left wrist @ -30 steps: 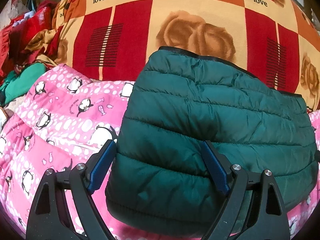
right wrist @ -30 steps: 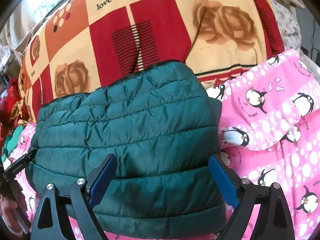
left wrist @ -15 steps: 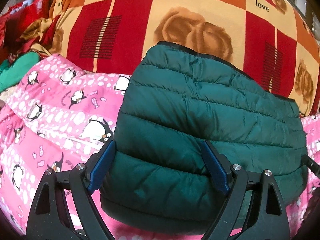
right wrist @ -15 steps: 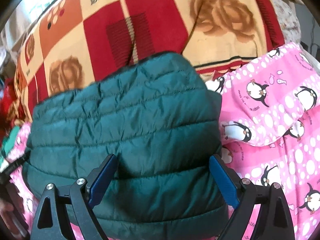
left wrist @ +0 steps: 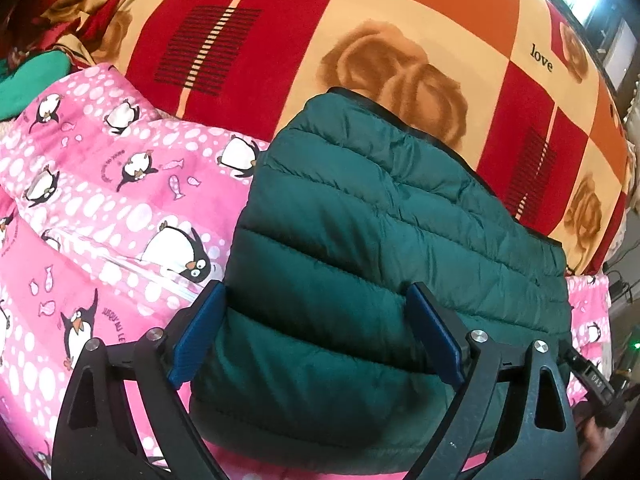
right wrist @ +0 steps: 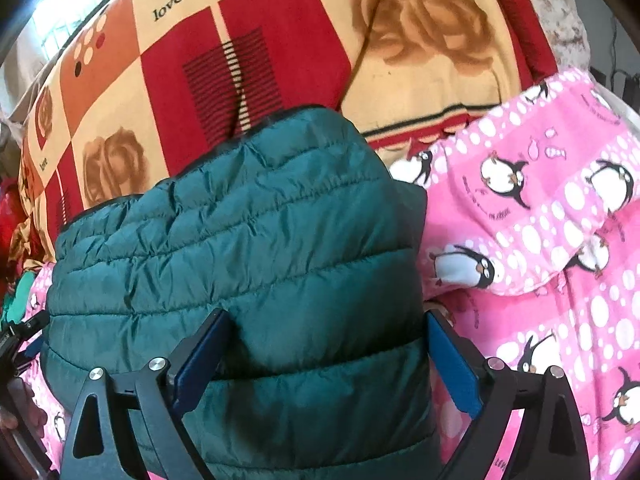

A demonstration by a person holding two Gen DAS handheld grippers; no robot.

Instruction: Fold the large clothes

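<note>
1. At the left of your left wrist view, a pink penguin-print blanket (left wrist: 92,216) fills the frame's left side, with a scrap of green cloth (left wrist: 28,80) at the upper left edge.
2. At centre, the folded green puffer jacket (left wrist: 360,240) lies on that pink blanket, its far, black-trimmed edge reaching the red-and-orange rose blanket (left wrist: 360,20) that spans the top of the frame.
3. At lower centre, your left gripper (left wrist: 316,328) has its jaws wide and opening; the jacket's near left corner sits between the blue pads (left wrist: 196,332), which stand beside the fabric without pinching it.
4. At the lower right edge of that view, a black part of your other tool just shows.
5. In your right wrist view, the same jacket (right wrist: 248,240) occupies the centre left, the rose blanket (right wrist: 280,40) behind it at the top.
6. At lower centre, your right gripper (right wrist: 328,360) straddles the jacket's near right corner with its jaws spread wide; the left pad (right wrist: 200,360) lies against the fabric, the right pad stands just off its edge.
7. At the right, the penguin blanket (right wrist: 560,240) fills the frame.
</note>
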